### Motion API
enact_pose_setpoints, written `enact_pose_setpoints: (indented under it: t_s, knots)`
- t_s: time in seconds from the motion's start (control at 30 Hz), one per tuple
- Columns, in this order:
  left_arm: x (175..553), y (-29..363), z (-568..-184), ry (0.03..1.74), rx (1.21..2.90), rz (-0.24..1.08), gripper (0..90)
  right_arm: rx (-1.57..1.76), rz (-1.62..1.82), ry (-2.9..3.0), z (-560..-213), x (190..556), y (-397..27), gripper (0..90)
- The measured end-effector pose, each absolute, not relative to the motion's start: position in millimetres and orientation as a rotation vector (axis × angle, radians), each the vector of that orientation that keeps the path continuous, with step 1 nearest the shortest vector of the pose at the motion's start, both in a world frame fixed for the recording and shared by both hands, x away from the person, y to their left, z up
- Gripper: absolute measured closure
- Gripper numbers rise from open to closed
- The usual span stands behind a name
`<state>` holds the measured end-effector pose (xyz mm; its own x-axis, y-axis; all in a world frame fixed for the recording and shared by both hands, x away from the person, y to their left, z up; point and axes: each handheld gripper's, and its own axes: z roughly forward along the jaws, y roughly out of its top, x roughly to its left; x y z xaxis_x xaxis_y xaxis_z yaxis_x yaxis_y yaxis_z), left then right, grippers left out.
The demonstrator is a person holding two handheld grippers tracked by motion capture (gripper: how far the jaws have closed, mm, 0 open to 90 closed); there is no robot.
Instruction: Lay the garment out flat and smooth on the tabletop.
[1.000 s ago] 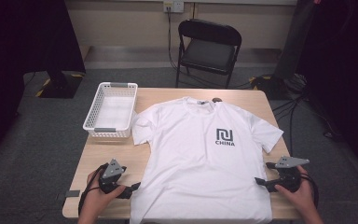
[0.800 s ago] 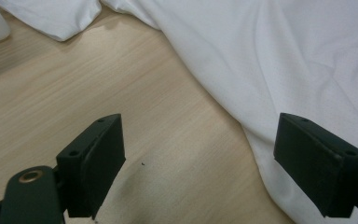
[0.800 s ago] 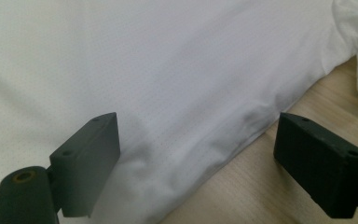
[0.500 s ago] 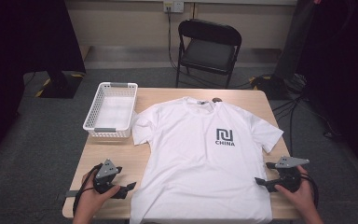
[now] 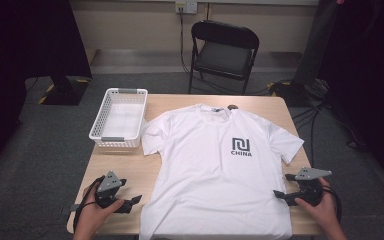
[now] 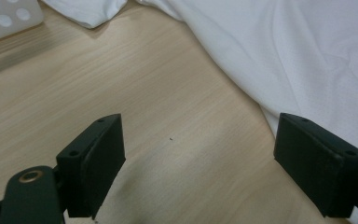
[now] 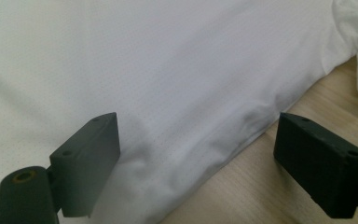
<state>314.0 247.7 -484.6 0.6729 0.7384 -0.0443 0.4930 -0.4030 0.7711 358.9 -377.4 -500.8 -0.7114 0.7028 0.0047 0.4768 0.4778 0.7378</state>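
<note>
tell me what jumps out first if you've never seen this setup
A white T-shirt printed with a dark logo and the word CHINA lies flat across the middle of the wooden table. At its near corners, a hand holds a set of tongs on each side: the left tongs open over bare wood just short of the shirt's edge, the right tongs open at the opposite edge. A white basket sits at the far left of the table.

White T-shirt (image 5: 215, 165), black logo (image 5: 241, 147); white basket (image 5: 119, 120); light wood table (image 5: 125, 165); black chair (image 5: 222, 50).
</note>
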Motion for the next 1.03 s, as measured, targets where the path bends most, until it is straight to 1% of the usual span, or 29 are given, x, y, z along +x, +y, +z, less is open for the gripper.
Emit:
enact_pose_setpoints:
  t_s: [0.23,0.67,1.03]
  knots:
    - [313.8,252.4,-486.2,0.955,2.082,0.398,16.0,1.001,1.073,2.429,-500.8,358.9,-377.4,13.1]
    - [311.6,265.7,-497.0,0.994,2.135,0.410,16.0,1.000,1.073,2.430,-500.8,358.9,-377.4,13.1]
    - [311.7,266.7,-499.2,0.977,2.160,0.429,14.7,1.000,1.073,2.429,-500.8,358.9,-377.4,13.1]
